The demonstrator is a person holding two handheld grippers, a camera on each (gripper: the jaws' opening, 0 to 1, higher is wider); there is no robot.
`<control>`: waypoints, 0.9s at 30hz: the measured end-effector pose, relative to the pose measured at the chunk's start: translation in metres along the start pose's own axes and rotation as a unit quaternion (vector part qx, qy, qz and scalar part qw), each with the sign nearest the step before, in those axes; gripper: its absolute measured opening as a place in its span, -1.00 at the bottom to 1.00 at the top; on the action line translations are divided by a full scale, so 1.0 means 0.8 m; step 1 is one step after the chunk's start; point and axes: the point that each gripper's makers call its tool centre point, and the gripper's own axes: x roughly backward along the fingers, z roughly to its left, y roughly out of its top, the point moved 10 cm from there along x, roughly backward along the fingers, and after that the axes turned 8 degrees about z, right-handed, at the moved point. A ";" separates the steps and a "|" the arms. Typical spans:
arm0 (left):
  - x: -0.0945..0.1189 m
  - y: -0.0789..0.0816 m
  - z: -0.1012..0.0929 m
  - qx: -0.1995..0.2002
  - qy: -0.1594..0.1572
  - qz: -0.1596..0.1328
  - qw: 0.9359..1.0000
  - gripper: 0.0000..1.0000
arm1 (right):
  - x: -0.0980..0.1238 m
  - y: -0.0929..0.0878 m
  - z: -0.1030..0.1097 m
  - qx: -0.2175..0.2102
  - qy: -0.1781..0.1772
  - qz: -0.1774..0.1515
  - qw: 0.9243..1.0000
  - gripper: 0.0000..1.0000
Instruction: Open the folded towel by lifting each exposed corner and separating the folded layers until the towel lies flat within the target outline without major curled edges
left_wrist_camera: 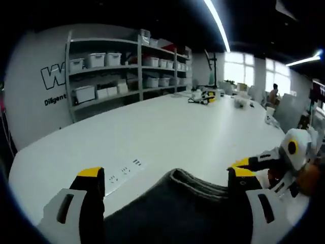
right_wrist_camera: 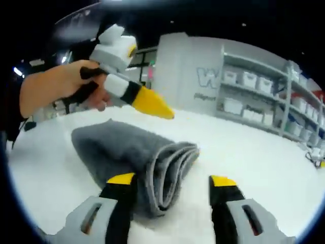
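Item: grey folded towel, lying on the white table. It is folded into several layers, and the stacked fold edges face your right gripper. No target outline is visible on the table in either view.

Right gripper: jaws spread wide, holding nothing. The towel's layered end sits between them, closer to the left jaw.

Left gripper: jaws spread wide, holding nothing, with the towel lying between and under them. In the right gripper view it hovers above the far side of the towel, held in your hand, and its jaw spread cannot be judged from there.

Background: shelving with white bins, and a socket panel set into the table beside the towel.

Risks:
- The layers lie tight together. If you close on the whole stack, the bundle will probably lift as one piece rather than open.
- If you pinch only the top edge too shallowly, the thick pile may slip free.
- If you pull with one gripper while the other holds nothing, the towel will likely drag across the smooth table.
- If you lift quickly, a corner may curl under.
- With no outline in sight, placement is a guess.
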 end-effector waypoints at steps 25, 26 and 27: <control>0.281 -0.138 0.090 0.078 0.161 -0.131 0.975 0.99 | 0.029 0.001 -0.038 -0.090 -0.052 -0.030 0.994 1.00; 0.284 -0.142 0.090 0.077 0.163 -0.131 0.975 0.99 | 0.030 0.001 -0.036 -0.090 -0.051 -0.030 0.994 1.00; 0.288 -0.150 0.090 0.079 0.164 -0.132 0.974 0.99 | 0.030 0.001 -0.035 -0.089 -0.051 -0.031 0.994 1.00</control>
